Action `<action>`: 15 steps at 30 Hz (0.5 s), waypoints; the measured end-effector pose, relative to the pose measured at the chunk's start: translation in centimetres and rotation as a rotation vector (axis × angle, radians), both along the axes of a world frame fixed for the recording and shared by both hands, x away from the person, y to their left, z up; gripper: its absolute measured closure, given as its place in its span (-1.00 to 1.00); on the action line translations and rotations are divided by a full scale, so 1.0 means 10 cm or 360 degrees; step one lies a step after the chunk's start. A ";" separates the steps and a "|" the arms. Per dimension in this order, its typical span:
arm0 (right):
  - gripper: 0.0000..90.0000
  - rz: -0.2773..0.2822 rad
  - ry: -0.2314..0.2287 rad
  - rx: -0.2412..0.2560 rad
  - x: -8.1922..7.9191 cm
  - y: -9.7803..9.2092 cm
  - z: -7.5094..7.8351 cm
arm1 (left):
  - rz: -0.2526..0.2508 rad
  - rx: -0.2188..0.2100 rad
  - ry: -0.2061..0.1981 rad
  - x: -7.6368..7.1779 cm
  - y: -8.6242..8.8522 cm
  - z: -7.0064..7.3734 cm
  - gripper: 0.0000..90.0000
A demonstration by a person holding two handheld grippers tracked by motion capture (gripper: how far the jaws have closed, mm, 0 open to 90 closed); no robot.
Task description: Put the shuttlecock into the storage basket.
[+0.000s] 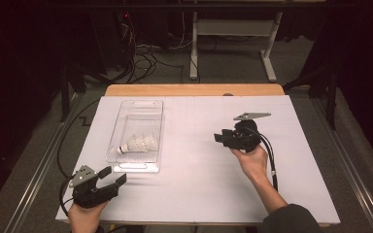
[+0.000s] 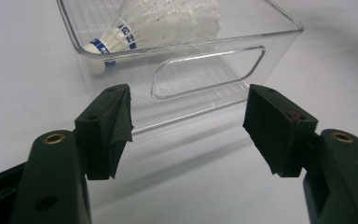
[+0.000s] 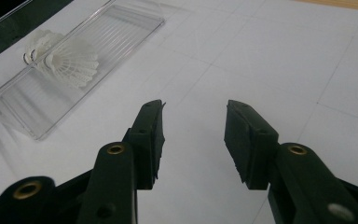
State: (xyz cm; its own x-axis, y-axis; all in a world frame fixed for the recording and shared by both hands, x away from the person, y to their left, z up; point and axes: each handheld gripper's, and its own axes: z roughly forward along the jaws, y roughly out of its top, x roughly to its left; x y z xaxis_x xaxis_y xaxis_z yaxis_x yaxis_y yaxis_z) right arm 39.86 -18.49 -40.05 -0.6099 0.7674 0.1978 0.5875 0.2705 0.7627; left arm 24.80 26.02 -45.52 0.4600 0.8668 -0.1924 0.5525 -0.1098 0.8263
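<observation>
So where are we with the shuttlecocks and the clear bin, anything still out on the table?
Looks done: the shuttlecocks lie nested inside the clear bin, and the white table has no loose ones on it. In hand: nothing. The left gripper is open, facing the bin's handle cutout, and the right gripper is open over bare table. What may be left is moving the bin, judging by the left gripper's aim.

Lab: white test table (image 1: pixel 199 194), tangled floor cables (image 1: pixel 143 60), dark surroundings.
</observation>
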 end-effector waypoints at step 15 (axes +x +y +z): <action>0.26 -0.0019 -0.0006 0.0000 -0.04 -0.10 -0.01 | 0.0000 -0.0001 0.0001 0.00 0.00 0.00 -0.27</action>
State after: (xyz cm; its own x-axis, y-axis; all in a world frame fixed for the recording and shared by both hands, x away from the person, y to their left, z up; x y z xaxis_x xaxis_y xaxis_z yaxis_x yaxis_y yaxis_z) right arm 39.48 -19.48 -40.16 -0.6016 0.7744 0.1957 0.5878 0.2634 0.7649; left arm 24.81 26.00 -45.53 0.4599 0.8667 -0.1931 0.5529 -0.1094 0.8261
